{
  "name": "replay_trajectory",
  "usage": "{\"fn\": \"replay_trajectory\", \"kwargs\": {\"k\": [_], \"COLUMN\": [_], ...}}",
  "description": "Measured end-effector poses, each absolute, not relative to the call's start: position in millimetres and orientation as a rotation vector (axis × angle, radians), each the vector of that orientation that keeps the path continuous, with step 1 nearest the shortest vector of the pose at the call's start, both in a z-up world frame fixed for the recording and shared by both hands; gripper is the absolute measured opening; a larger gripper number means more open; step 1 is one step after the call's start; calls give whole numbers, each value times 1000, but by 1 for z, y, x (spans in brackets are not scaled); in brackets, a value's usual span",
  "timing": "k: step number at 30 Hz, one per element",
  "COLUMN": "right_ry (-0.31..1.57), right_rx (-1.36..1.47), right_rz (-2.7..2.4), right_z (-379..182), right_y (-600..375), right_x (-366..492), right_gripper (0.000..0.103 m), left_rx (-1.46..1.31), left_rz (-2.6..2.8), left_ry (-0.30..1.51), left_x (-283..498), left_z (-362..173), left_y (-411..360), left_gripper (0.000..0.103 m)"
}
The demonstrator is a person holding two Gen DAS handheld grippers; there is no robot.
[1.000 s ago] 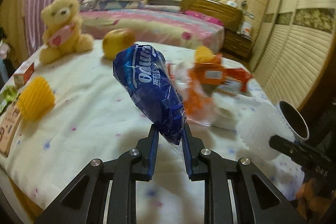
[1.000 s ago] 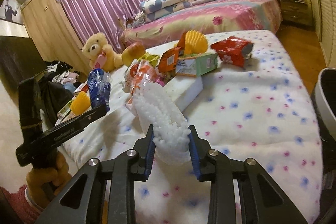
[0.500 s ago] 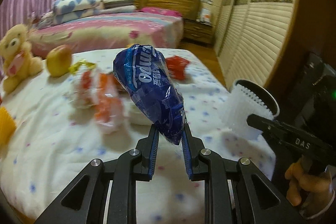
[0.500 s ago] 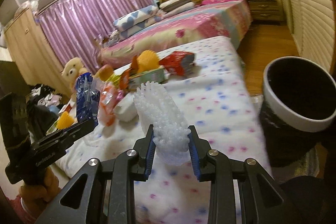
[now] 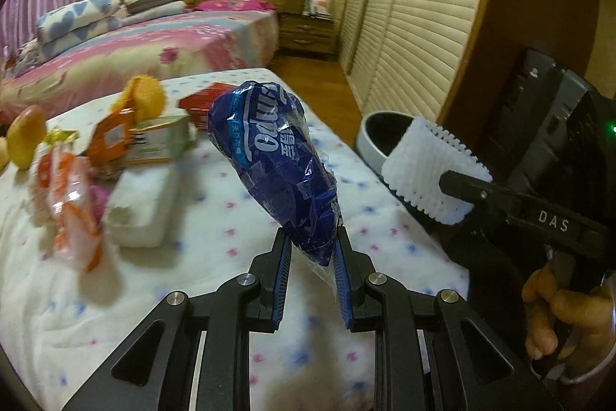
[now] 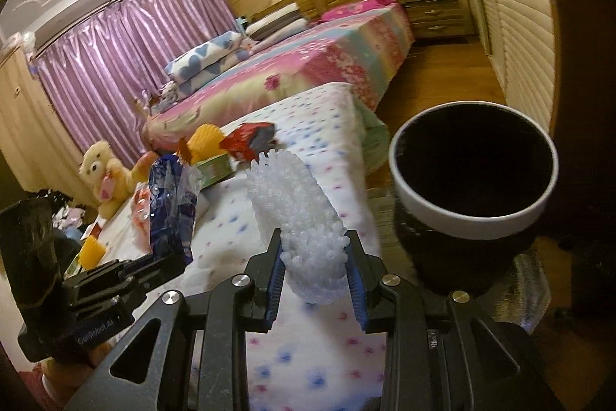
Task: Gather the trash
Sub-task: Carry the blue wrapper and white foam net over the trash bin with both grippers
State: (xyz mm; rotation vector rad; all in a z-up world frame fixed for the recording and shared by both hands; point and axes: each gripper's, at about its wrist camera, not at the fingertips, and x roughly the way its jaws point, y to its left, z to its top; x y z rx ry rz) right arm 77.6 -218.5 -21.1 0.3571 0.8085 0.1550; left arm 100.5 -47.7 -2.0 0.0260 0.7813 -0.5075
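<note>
My left gripper [image 5: 311,249] is shut on a blue plastic tissue wrapper [image 5: 269,160] and holds it above the white spotted bed [image 5: 231,230]. The wrapper also shows in the right wrist view [image 6: 169,207]. My right gripper [image 6: 313,268] is shut on a white foam net sleeve [image 6: 296,210], which also shows in the left wrist view [image 5: 431,172]. A bin with a white rim and dark inside [image 6: 473,218] stands at the bed's right edge, right of the sleeve. Its rim shows in the left wrist view [image 5: 369,149].
On the bed lie orange snack bags [image 5: 73,203], a white box [image 5: 142,199], a green tissue box [image 5: 154,141], a red packet [image 6: 250,139], a yellow foam sleeve [image 6: 204,139] and a teddy bear [image 6: 104,176]. A second bed [image 6: 308,64] and a slatted wardrobe [image 5: 415,45] stand beyond.
Both grippers have swung right, toward the bin, each still holding its item. The bin now looms closer in the right wrist view.
</note>
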Motion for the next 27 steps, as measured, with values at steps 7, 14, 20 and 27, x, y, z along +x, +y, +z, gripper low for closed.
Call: {"fn": "replay_trajectory", "kwargs": {"k": [7,14,20,27], "right_ry": [799,805,801,806], "right_rx": [386,402,413,422], "right_rz": [88,23,-35,-79], "right_z": [-21,-23,-23,-24], "right_y": [-246,-273,-291,-307], "right_x": [81,85,88,96], "right_gripper": [30,30,30,30], "left_rx": [41,41,68,109], "left_rz": [-569,-628,-677,-721], "left_ry": [811,834,840,855], "left_x": [123,152,173,198], "left_z": [-4,-3,-5,-8], "left_y": [-47,-51,-59,-85], "left_gripper": [20,20,20,20]}}
